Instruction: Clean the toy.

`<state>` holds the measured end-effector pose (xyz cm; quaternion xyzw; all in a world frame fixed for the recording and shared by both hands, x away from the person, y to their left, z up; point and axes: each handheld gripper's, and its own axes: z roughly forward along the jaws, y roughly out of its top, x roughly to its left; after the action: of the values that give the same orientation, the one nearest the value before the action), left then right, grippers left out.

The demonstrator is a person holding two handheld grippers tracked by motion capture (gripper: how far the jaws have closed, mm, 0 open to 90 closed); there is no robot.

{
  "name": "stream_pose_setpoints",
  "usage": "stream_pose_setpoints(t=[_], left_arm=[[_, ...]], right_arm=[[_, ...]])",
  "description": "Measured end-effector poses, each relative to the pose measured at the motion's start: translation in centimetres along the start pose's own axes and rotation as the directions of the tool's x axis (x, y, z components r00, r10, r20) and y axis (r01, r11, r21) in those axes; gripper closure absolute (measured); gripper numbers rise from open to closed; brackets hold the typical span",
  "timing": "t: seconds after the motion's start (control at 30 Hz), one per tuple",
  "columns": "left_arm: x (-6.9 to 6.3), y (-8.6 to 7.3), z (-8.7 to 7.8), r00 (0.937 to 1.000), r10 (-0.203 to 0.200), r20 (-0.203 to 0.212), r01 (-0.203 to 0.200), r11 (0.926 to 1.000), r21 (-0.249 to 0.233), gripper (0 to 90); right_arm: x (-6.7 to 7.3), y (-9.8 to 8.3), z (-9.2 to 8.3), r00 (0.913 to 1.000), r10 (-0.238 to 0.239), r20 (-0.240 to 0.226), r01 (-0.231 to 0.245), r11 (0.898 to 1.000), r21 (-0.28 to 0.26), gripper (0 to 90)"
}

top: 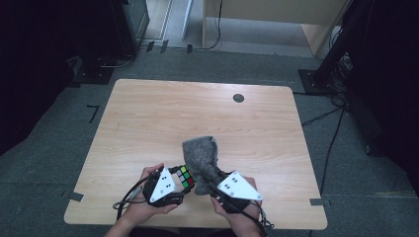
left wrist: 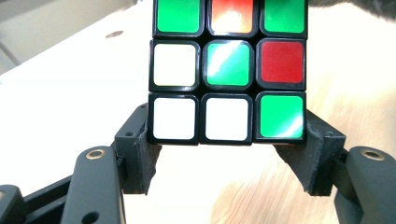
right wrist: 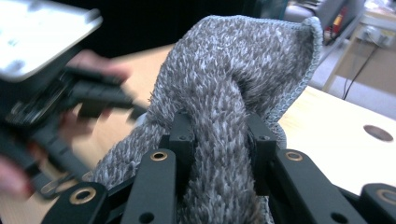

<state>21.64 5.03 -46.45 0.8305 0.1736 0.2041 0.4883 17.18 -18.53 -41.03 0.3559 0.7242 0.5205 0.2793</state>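
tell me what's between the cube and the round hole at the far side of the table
In the high view, the grey cloth held up by the right tongs stands just past the cube; beyond it, bare tabletop runs to the hole.

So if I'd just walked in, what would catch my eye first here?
Probably the colourful puzzle cube, clamped between the left gripper jaws near the table's front edge, its green, white and red stickers bright against the pale wood. Right beside it, the right gripper pinches a fuzzy grey cloth that stands up above the tabletop.
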Motion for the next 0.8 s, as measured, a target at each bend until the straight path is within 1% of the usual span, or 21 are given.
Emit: stream_pose_setpoints(t=[0.03,0.07,0.1,0.13,0.17,0.2,0.27,0.3,0.33,0.37,0.4,0.43,0.5,0.53,0.57,0.6,0.67,0.7,0.73,0.77,0.8], left_arm=[[0.1,0.0,-0.1,1.0000,-0.003,0.004,0.004,0.9998,-0.019,34.3],[0.1,0.1,-0.4,0.9999,-0.006,0.014,0.007,0.9990,-0.045,34.4],[0.2,0.1,-0.7,0.9995,-0.008,0.029,0.010,0.9971,-0.075,34.3],[0.2,0.2,-0.9,0.9997,0.001,0.026,0.002,0.9963,-0.086,34.4],[0.3,0.1,-1.2,0.9997,0.003,0.025,-0.001,0.9945,-0.104,34.3],[0.5,0.1,-1.5,0.9993,-0.003,0.036,0.008,0.9925,-0.122,34.3],[0.9,0.2,-1.9,0.9983,-0.025,0.053,0.033,0.9877,-0.153,34.3],[1.0,0.3,-2.0,0.9983,-0.027,0.053,0.035,0.9870,-0.157,34.4],[1.0,0.3,-2.0,0.9992,-0.017,0.036,0.022,0.9883,-0.151,34.3],[1.0,0.3,-1.9,0.9996,-0.008,0.026,0.011,0.9900,-0.140,34.3],[0.9,0.1,-1.8,0.9998,0.008,0.016,-0.006,0.9926,-0.122,34.3],[0.7,0.1,-1.6,0.9998,0.020,0.008,-0.019,0.9936,-0.111,34.3],[0.4,0.1,-1.4,0.9994,0.031,0.013,-0.029,0.9939,-0.107,34.3],[0.2,0.2,-1.4,0.9993,0.030,0.024,-0.027,0.9926,-0.118,34.3],[0.2,0.4,-1.5,0.9990,0.030,0.032,-0.026,0.9923,-0.121,34.3],[0.2,0.3,-1.6,0.9992,0.031,0.026,-0.027,0.9923,-0.121,34.3],[0.6,0.2,-1.9,0.9993,0.009,0.036,-0.004,0.9905,-0.137,34.3],[0.8,0.2,-2.1,0.9993,-0.009,0.036,0.015,0.9884,-0.151,34.3],[1.1,0.2,-2.3,0.9990,-0.024,0.038,0.030,0.9860,-0.164,34.3],[1.5,0.3,-2.6,0.9976,-0.053,0.045,0.060,0.9804,-0.188,34.3],[1.9,0.3,-2.8,0.9956,-0.077,0.053,0.087,0.9742,-0.208,34.3]], right_arm=[[-0.6,0.0,-0.2,0.9972,0.053,-0.054,-0.054,0.998,-0.021,71.1],[-0.9,0.0,-0.2,0.9927,0.073,-0.096,-0.075,0.997,-0.023,71.1],[-1.0,-0.1,0.0,0.9859,0.097,-0.137,-0.098,0.995,-0.006,71.1],[-1.0,-0.3,0.3,0.9832,0.100,-0.153,-0.100,0.995,0.008,71.1],[-1.1,-0.6,0.4,0.9833,0.106,-0.148,-0.106,0.994,0.005,71.2],[-1.5,-0.7,0.6,0.9847,0.121,-0.125,-0.118,0.992,0.032,71.3],[-2.3,-1.2,0.9,0.9918,0.122,-0.038,-0.119,0.989,0.086,71.4],[-2.8,-1.4,0.9,0.9902,0.139,-0.017,-0.136,0.986,0.097,71.3],[-3.1,-1.5,0.8,0.9869,0.160,-0.017,-0.158,0.983,0.093,71.3],[-3.3,-1.5,0.5,0.9816,0.189,-0.032,-0.186,0.980,0.063,71.2],[-3.3,-1.4,0.3,0.9796,0.195,-0.049,-0.193,0.980,0.041,71.2],[-3.0,-0.9,-0.1,0.9776,0.189,-0.092,-0.190,0.982,0.003,71.0],[-2.2,-0.3,-0.4,0.9718,0.170,-0.163,-0.179,0.983,-0.038,70.9],[-1.8,-0.1,-0.4,0.9665,0.159,-0.201,-0.172,0.984,-0.047,70.8],[-1.2,0.0,-0.1,0.9672,0.136,-0.214,-0.147,0.989,-0.033,70.8],[-1.0,-0.1,0.1,0.9723,0.125,-0.197,-0.132,0.991,-0.022,70.9],[-1.7,-0.6,0.4,0.9717,0.160,-0.174,-0.161,0.987,0.007,71.1],[-2.1,-1.0,0.7,0.9796,0.158,-0.123,-0.155,0.987,0.040,71.2],[-2.6,-1.5,0.8,0.9831,0.161,-0.087,-0.156,0.986,0.062,71.2],[-3.1,-1.8,0.9,0.9792,0.184,-0.086,-0.179,0.982,0.065,71.2],[-3.7,-2.3,0.8,0.9631,0.245,-0.112,-0.240,0.969,0.050,71.2]])
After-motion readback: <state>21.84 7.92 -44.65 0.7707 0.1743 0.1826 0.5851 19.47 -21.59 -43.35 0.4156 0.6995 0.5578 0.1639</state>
